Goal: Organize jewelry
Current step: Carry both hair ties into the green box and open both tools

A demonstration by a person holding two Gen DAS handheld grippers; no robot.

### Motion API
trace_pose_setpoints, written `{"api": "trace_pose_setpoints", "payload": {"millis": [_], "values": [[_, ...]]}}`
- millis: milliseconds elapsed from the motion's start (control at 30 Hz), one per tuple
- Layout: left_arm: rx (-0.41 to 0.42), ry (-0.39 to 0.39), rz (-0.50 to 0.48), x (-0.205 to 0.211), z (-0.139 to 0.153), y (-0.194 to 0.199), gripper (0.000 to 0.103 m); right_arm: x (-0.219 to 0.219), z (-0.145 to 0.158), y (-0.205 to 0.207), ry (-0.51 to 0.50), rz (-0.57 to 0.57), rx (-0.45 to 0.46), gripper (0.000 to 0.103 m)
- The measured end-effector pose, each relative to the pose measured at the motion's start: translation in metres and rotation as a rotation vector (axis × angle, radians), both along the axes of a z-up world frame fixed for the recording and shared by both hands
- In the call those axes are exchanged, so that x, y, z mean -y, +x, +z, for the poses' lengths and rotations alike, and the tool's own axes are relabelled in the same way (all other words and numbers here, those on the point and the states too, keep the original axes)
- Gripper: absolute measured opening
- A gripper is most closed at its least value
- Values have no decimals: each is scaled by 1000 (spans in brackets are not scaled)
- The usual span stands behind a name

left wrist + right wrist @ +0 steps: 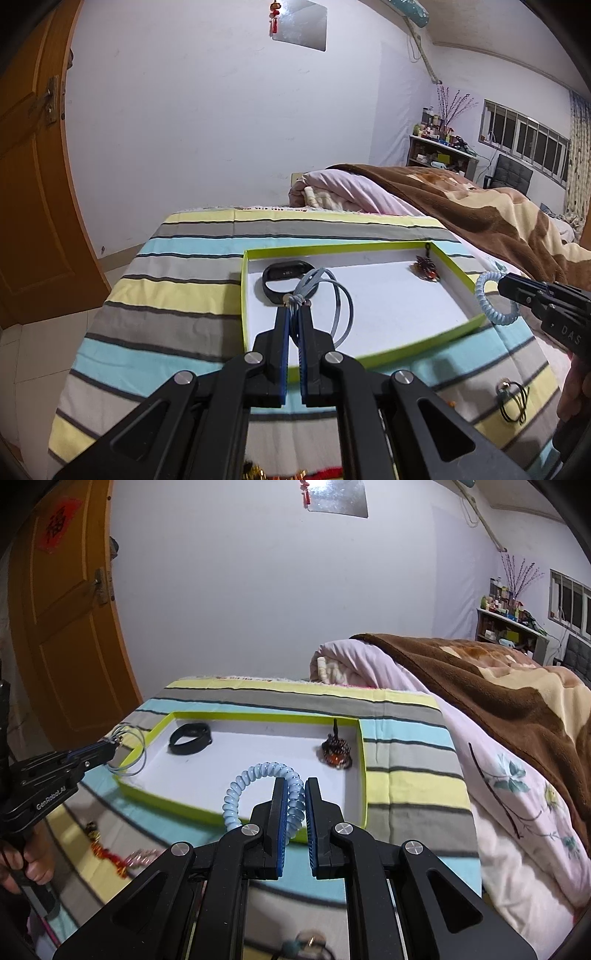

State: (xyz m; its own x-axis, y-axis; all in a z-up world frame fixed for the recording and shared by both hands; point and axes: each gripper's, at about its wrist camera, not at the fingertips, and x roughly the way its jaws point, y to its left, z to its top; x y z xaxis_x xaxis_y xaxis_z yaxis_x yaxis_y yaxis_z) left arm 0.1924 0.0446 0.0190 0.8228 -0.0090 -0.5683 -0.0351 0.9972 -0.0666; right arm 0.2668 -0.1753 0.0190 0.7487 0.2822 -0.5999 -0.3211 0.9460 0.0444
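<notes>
Bedroom surroundings

An orange wooden door [33, 177] fills the left of the frame, a brown blanket [480, 210] over a pink quilt [509, 794] lies at right, and a cluttered shelf [439, 147] stands far right.

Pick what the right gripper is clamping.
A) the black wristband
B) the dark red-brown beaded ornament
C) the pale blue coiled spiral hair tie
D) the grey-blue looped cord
C: the right gripper pinches the pale blue coiled spiral hair tie between its pads above the white green-rimmed tray; the black wristband lies in the tray.
</notes>
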Motion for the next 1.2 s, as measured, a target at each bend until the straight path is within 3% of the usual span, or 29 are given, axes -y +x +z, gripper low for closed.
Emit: {"api": "trace_pose_setpoints", "payload": {"millis": [500,767,1000,1100,1200], "values": [[-96,-5,12,-8,-27,48,5,0,-38,67,-34,-39,-111,9],[-172,-7,26,-10,-40,66,5,-3,-47,80,-81,-41,-150,10],[-171,-13,20,-10,-41,69,5,-4,-50,83,-90,-50,-166,10],[-171,-12,19,-11,-41,69,6,-3,-47,80,-85,-50,-158,17],[-167,-3,19,-10,-40,67,12,-2,-44,78,-81,-51,-149,17]]}}
